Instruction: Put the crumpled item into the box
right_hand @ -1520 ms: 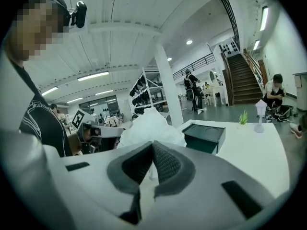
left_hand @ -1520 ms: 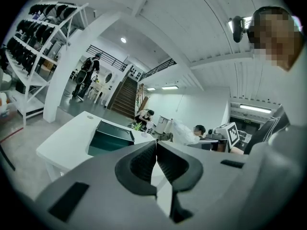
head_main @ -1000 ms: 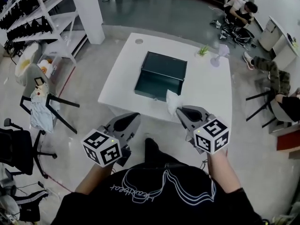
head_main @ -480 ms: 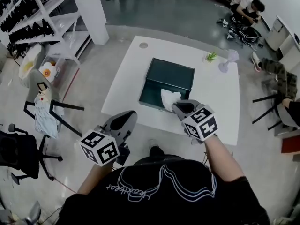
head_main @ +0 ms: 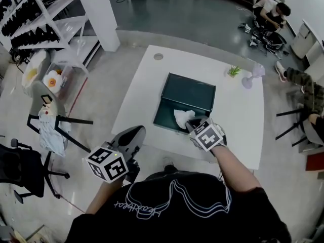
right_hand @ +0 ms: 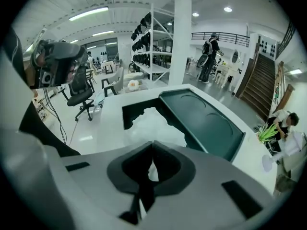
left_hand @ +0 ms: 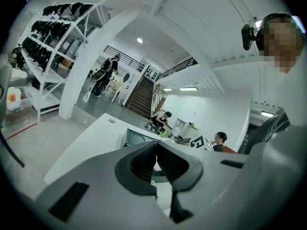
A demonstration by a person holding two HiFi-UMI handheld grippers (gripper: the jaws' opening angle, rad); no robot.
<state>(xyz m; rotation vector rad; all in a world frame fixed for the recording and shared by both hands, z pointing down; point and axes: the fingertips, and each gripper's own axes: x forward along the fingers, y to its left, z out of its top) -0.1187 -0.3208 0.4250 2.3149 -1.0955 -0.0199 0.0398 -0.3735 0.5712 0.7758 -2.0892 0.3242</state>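
A dark green box lies open on the white table, its lid folded back on the far side. My right gripper is shut on the crumpled white item and holds it over the box's near, open half. In the right gripper view the crumpled item hangs in front of the shut jaws and hides much of the box's inside. My left gripper is shut and empty, low at the table's near edge, left of the box.
A small fan and a little green plant stand at the table's far right. A white pillar and shelves are at the back left. Chairs stand left; people sit on the floor at the far right.
My right gripper has carried the crumpled item forward from the table's near edge to above the open box. The left gripper has stayed low near the table's edge.
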